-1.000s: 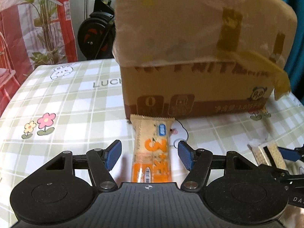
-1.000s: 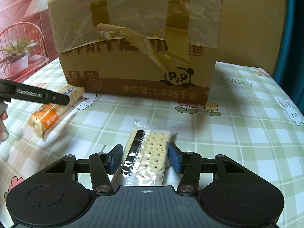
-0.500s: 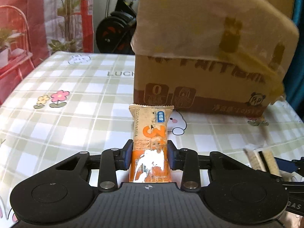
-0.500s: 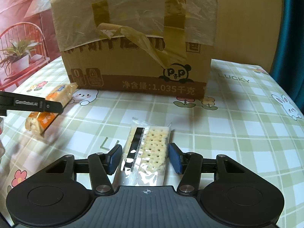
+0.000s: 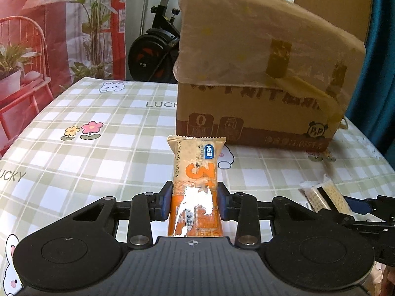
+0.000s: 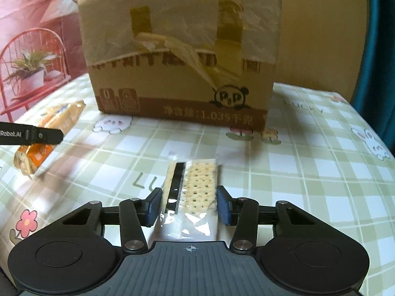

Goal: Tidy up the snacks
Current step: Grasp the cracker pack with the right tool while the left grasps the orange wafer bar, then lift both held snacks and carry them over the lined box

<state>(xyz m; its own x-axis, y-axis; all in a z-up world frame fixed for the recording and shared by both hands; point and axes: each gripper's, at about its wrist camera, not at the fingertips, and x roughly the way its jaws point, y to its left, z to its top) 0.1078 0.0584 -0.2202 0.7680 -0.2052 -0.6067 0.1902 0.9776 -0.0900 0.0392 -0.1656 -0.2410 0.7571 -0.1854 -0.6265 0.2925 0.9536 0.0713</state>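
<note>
On my left wrist view, nearest me, the left gripper has its blue pads pressed against both sides of the orange snack bar; the fingers stand narrow and hold the bar by its near half, its far end pointing away toward the cardboard box; the bar looks lifted clear of the checked tablecloth, though I cannot tell by how much. Off to the right in that view I see the cracker packet and the dark frame of the right gripper around it.

On the right wrist view, the right gripper straddles the same clear cracker packet; its jaws are closing, the packet between them — the left pad looks just beside the wrapper, the right pad at its edge, and I cannot tell whether they press yet; the packet's far end lies on the cloth. Farther out and to the left, the left gripper's finger crosses in front of the orange bar. Beyond both stands the box, taped and wrapped in clear film, a panda printed low on its front — well apart from the packet, nearer to the bar.
</note>
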